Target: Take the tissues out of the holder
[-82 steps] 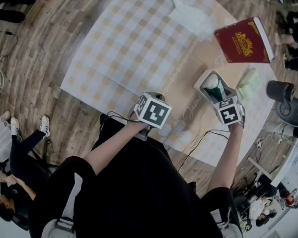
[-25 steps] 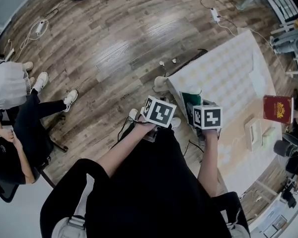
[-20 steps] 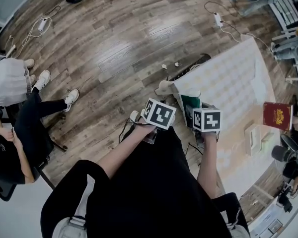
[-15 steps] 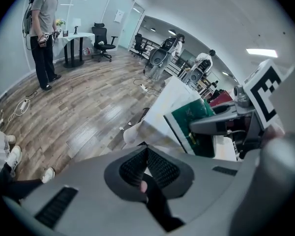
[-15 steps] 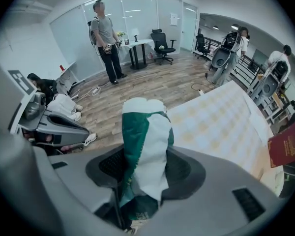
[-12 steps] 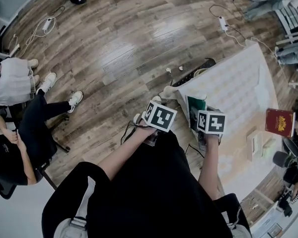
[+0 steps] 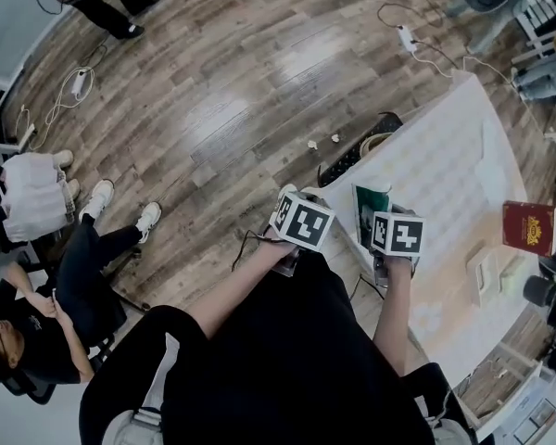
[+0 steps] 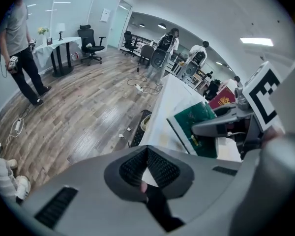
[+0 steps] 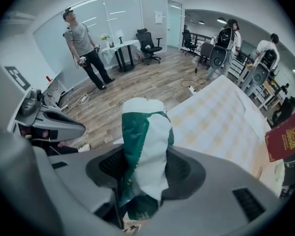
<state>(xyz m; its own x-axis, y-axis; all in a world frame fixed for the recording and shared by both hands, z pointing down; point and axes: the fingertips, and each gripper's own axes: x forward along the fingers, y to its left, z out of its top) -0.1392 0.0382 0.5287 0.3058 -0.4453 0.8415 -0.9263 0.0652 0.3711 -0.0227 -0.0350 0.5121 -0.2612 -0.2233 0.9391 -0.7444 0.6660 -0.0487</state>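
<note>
My right gripper (image 7: 389,239) is shut on a green and white tissue pack (image 7: 370,213), held upright over the near left corner of the cloth-covered table (image 7: 445,156). In the right gripper view the pack (image 9: 145,127) stands between the pads of that gripper (image 9: 146,156). The white holder (image 7: 482,274) stands far off to the right on the table. My left gripper (image 7: 296,222) hangs beside the right one, off the table's edge; its pads (image 8: 160,168) meet with nothing between them. The left gripper view shows the pack (image 8: 199,127) too.
A red book (image 7: 528,227) lies on the table beyond the holder. A black power strip (image 7: 352,156) and a round basket (image 7: 375,142) sit on the wooden floor by the table's left edge. People sit and stand at the far left (image 7: 37,323).
The pack has left the holder and hangs in my right gripper at the table's left corner. Over the last second both grippers drifted slightly right in the head view as the view swung.
</note>
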